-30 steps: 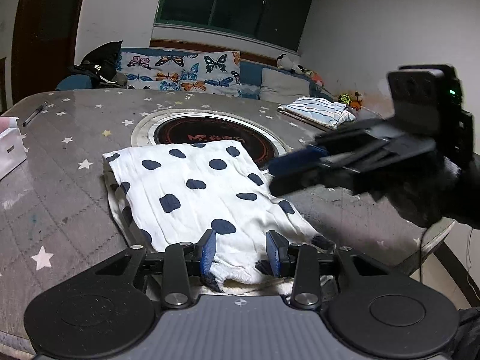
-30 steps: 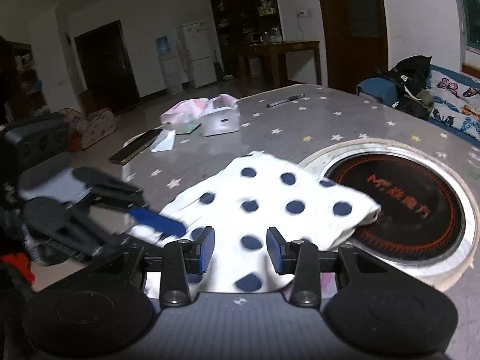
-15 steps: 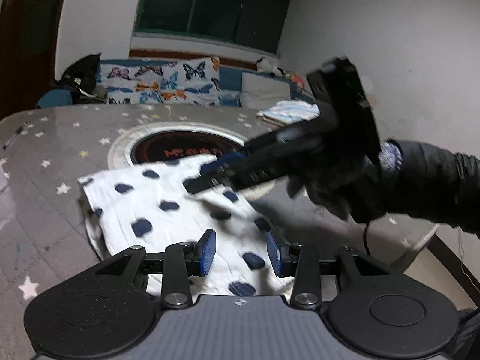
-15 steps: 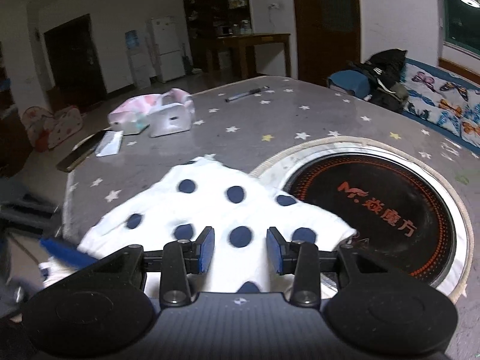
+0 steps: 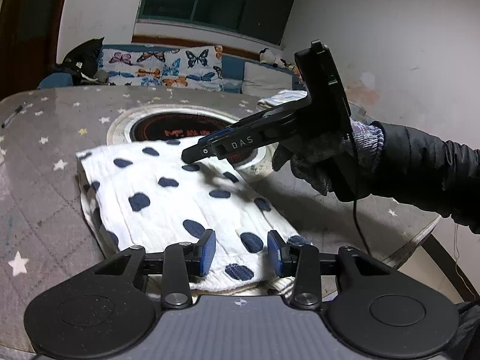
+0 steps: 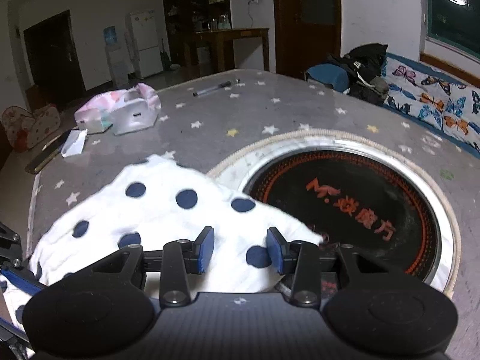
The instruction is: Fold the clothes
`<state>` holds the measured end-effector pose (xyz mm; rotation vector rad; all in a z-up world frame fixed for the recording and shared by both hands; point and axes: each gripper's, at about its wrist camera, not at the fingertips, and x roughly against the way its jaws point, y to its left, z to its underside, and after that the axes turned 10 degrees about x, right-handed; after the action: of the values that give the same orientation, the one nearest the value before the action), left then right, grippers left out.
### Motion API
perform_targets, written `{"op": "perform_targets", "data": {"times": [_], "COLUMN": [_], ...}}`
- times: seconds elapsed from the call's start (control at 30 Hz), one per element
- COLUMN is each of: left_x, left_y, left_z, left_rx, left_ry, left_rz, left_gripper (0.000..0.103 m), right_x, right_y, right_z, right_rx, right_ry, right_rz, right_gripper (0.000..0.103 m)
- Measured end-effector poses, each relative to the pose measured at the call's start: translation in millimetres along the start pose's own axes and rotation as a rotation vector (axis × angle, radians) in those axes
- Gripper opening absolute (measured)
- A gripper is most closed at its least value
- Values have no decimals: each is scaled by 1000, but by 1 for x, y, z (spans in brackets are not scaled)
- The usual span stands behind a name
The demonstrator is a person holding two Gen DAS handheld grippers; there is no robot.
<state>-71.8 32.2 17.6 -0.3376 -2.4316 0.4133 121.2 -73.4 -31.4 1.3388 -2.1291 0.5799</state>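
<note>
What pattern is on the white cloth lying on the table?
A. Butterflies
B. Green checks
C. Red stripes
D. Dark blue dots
D: the folded white cloth is covered in dark blue dots, seen in both wrist views; it lies on the star-print table, its far corner over the round cooktop.

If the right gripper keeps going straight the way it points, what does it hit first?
Probably the polka-dot cloth: the right gripper is open and aimed low over it. The round burner lies beyond; depth is unclear.
</note>
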Motion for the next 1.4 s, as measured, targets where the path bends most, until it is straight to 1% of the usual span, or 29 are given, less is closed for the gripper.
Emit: {"op": "perform_targets", "data": {"times": [0.13,0.17,0.23,0.37,0.43,0.73,0.93,1.1,1.2,1.3,1.4], "left_x": [8,9,8,8,8,9,10,11,12,13,13], "left_y": [1,2,7,15,17,26,31,33,33,31,29], "left_z": [-5,-6,-5,1,3,8,9,12,12,13,13], "left_rx": [-4,0,17,51,61,100,121,136,142,141,139], "left_ry": [-35,-40,-38,-24,-25,-26,-28,-30,-32,-34,-37], "left_rz": [-7,-12,-27,-36,-32,-2,18,25,25,23,20], "left_gripper": [43,43,43,43,44,45,45,46,47,49,52], "right_x": [8,8,7,-3,-12,-50,-70,-83,-86,-79,-62], "right_y": [12,17,26,46,53,67,68,67,65,62,65], "right_z": [-16,-21,-29,-42,-46,-54,-59,-65,-68,-72,-72], "right_rx": [43,58,88,149,174,207,209,208,203,194,217], "right_ry": [-24,-27,-29,-21,-9,45,77,88,83,66,52], "right_rz": [-38,-53,-83,-139,-150,-161,-150,-137,-132,-130,-142], "right_gripper": [40,43,46,46,46,45,44,44,44,45,46]}}
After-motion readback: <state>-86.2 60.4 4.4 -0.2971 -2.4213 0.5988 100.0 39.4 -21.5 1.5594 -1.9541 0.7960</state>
